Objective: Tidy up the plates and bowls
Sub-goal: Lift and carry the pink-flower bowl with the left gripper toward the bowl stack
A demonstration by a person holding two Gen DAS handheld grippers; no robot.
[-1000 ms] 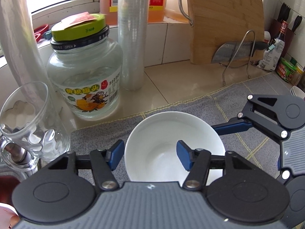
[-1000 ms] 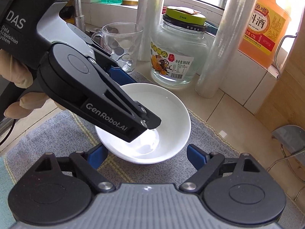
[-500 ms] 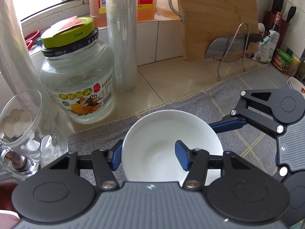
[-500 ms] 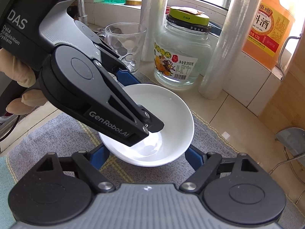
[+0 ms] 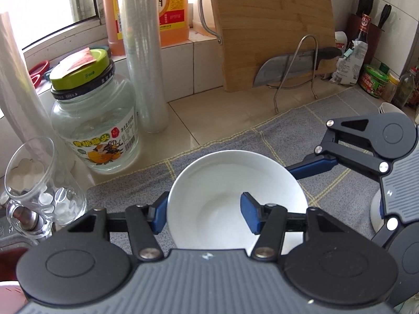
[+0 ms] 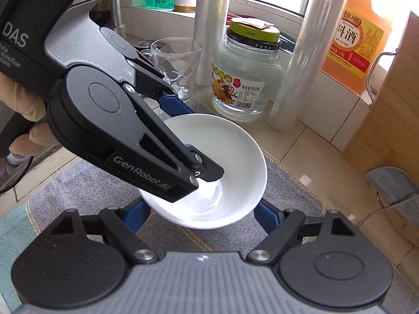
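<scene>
A white bowl [image 5: 235,198] is held above a grey cloth [image 5: 301,136]; it also shows in the right wrist view [image 6: 222,157]. My left gripper [image 5: 204,213] is shut on the bowl's near-left rim, one blue pad outside and one inside. In the right wrist view the left gripper [image 6: 183,141] reaches in from the left with one finger inside the bowl. My right gripper [image 6: 203,216] is open, its blue pads straddling the bowl's near side without clamping it. One right finger shows in the left wrist view [image 5: 314,166] beside the bowl's right rim.
A glass jar with a green lid [image 5: 94,120], a glass mug [image 5: 39,183] and a roll of plastic film [image 5: 144,52] stand at the back left. A wooden cutting board [image 5: 275,26] with a cleaver [image 5: 288,68] stands behind. More white dishes [image 5: 387,107] sit far right.
The bowl has lifted off the cloth and moved slightly right with my left gripper. The right gripper stays open around it.
</scene>
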